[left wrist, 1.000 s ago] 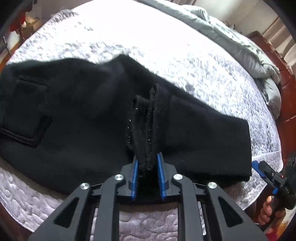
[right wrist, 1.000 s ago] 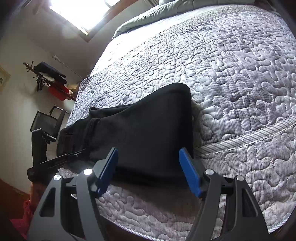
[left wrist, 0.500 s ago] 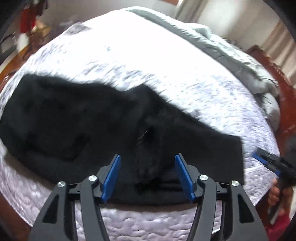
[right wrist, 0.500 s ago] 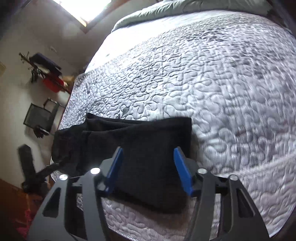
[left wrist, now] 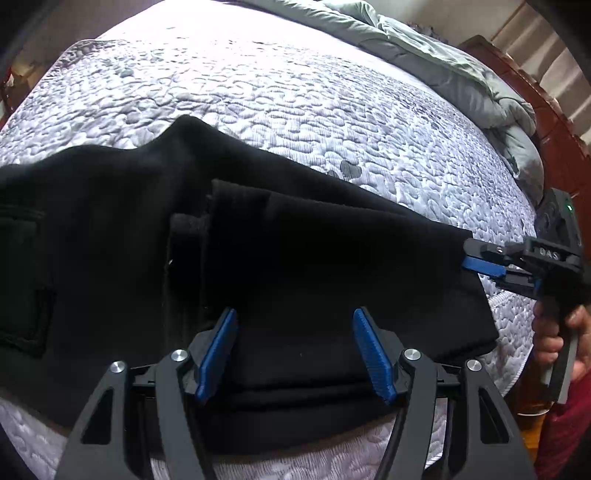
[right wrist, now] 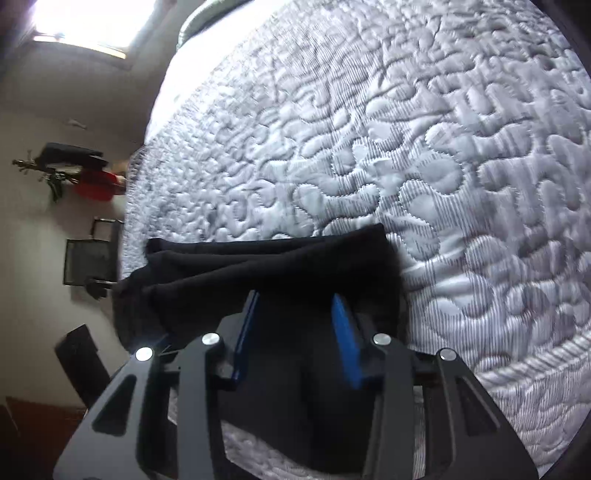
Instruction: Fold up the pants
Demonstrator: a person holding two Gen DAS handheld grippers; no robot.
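My left camera sits behind my left tool (left wrist: 293, 350), looking steeply down along it, close over the black pants (left wrist: 295, 251) on the bed (left wrist: 295, 92). My right camera rides behind my right tool (right wrist: 295, 332), angled down, nearer still. Both views share the pants; the left view shows my right tool at far right.

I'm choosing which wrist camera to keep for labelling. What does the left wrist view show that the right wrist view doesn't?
Left wrist only: the pants' back pocket, a grey duvet, the right hand-held gripper side-on at the folded end, jaws closing, and the hand holding it.
Right wrist only: a window and a red item on the wall.
Both: black pants on the quilted bed, each camera's own open blue pads.
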